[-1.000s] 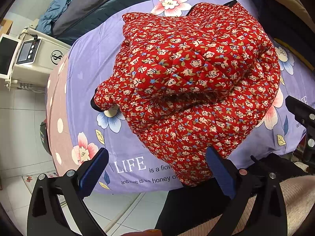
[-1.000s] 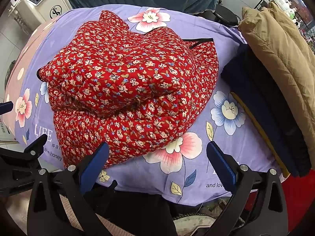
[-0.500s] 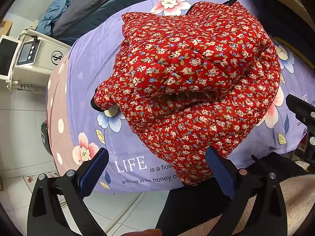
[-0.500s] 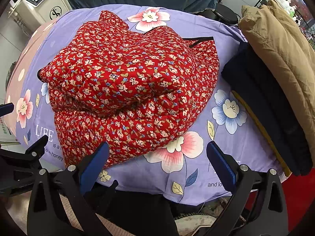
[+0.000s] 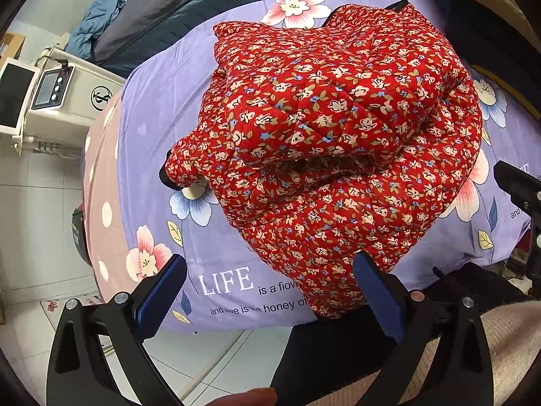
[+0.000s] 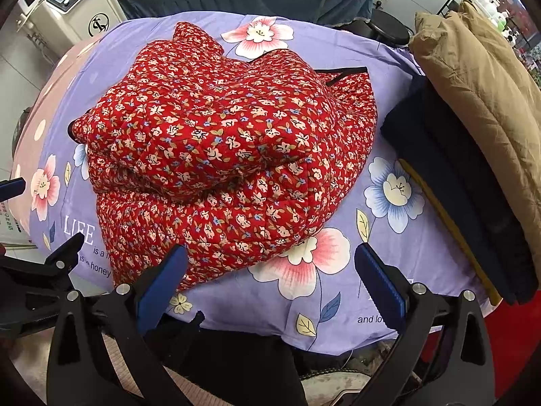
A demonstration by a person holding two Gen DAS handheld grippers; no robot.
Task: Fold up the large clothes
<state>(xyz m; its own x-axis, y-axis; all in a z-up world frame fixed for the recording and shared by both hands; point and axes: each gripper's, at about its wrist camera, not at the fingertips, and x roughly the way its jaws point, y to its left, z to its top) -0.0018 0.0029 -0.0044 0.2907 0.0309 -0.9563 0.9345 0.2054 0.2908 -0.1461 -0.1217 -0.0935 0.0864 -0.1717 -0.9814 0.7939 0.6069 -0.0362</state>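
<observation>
**Both grippers hung back, jaws wide, nothing held**

The left gripper gaped empty at lower centre of its view, its right pad just over the jacket's near hem; the right gripper was equally open and empty. The red quilted jacket sat mid-frame on the purple sheet, doubled over and puffy. Good practice, I'd say: pinch both padded layers at the near hem together, lift evenly. Both tools pointed forward and down over the bed's edge.

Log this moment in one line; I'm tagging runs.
red floral jacket: folded on purple sheet | left gripper: open | right gripper: open
</observation>
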